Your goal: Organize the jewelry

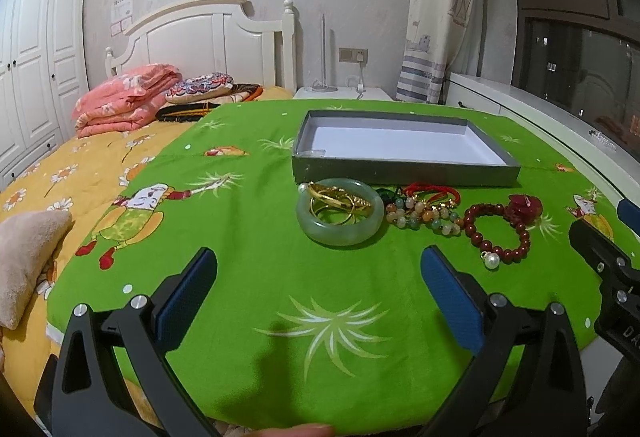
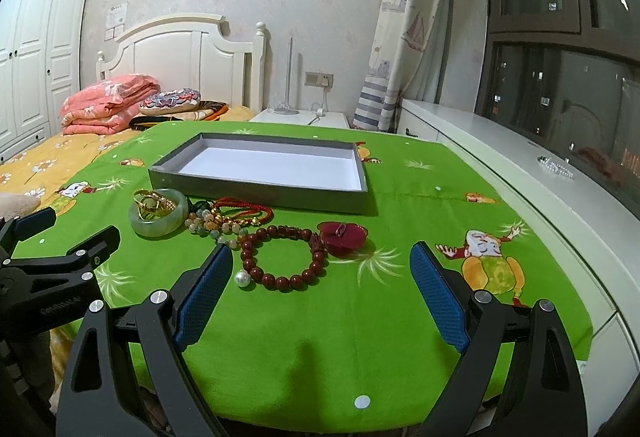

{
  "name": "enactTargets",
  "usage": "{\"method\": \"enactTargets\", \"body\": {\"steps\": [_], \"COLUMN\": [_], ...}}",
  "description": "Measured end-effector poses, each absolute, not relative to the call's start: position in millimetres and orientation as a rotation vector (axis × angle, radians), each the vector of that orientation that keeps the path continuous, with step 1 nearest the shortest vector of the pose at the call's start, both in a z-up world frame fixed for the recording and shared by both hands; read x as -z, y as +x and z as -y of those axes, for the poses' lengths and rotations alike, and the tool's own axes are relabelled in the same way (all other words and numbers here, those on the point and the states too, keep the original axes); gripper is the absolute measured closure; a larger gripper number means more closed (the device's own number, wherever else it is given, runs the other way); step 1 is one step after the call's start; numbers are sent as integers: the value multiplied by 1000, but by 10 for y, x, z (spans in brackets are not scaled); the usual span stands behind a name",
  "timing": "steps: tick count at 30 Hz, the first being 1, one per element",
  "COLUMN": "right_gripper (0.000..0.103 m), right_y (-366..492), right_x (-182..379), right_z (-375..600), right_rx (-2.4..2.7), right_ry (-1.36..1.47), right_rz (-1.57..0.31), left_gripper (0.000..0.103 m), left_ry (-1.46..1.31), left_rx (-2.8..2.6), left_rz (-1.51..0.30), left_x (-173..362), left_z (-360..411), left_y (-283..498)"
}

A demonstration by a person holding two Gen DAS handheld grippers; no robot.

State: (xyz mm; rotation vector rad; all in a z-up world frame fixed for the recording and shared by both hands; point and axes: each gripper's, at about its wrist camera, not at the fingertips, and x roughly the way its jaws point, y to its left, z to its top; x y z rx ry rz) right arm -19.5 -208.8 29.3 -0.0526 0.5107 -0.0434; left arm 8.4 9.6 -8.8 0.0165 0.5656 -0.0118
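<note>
The jade bangle [image 1: 339,216] is seen on the green tabletop [image 1: 256,237], just before the empty grey box [image 1: 404,147]; it lies straight ahead of the left gripper [image 1: 319,295], whose jaws are spread; the red bead bracelet [image 2: 280,253] lies nearer the right gripper [image 2: 321,287], likewise spread and empty.

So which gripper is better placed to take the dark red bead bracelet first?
Right. The right gripper, open, has the dark red bead bracelet almost between its fingers. The left gripper, also open, faces the jade bangle instead. The grey tray is empty.
</note>
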Motion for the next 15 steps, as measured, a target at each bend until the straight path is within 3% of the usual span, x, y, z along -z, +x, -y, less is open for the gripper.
{"method": "enactTargets", "body": {"steps": [15], "right_gripper": [18], "right_y": [90], "right_x": [-94], "right_z": [2363], "right_rx": [70], "right_ry": [-9], "right_rz": [-605], "left_gripper": [5], "left_ry": [7], "left_rx": [-17], "left_rz": [-660], "left_x": [254], "left_z": [-203], "left_y": [307]}}
